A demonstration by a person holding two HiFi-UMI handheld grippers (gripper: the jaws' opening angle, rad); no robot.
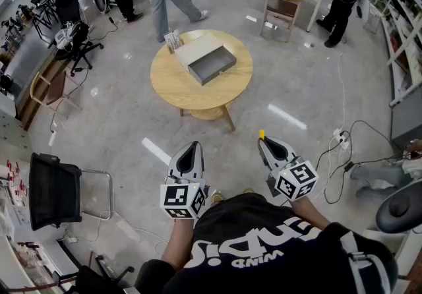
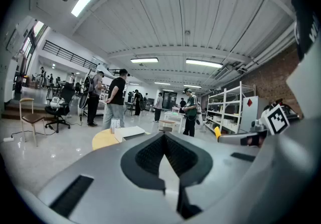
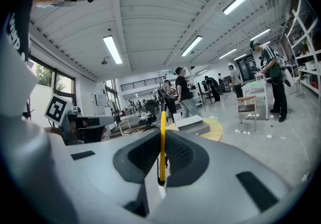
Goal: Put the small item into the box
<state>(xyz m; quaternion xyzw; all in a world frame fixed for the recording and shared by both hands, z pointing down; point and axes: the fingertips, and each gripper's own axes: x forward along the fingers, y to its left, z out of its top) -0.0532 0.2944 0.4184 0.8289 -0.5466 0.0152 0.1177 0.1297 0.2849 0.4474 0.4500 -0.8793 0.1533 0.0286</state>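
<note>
A grey box (image 1: pixel 210 60) with its white lid pushed aside lies open on the round wooden table (image 1: pixel 173 86), well ahead of both grippers. My right gripper (image 1: pixel 265 142) is shut on a thin yellow item (image 1: pixel 262 134), which stands upright between its jaws (image 3: pixel 162 142). My left gripper (image 1: pixel 192 146) is shut with nothing in it (image 2: pixel 163 140). Both are held at waist height over the floor, short of the table. The box (image 3: pixel 194 124) and table (image 3: pixel 218 129) show far off in the right gripper view.
A small card stand (image 1: pixel 173 40) sits at the table's far left edge. A black chair (image 1: pixel 56 190) stands at my left and a wooden chair (image 1: pixel 281 9) beyond the table. Cables and a power strip (image 1: pixel 340 138) lie on the floor to the right. People walk in the background.
</note>
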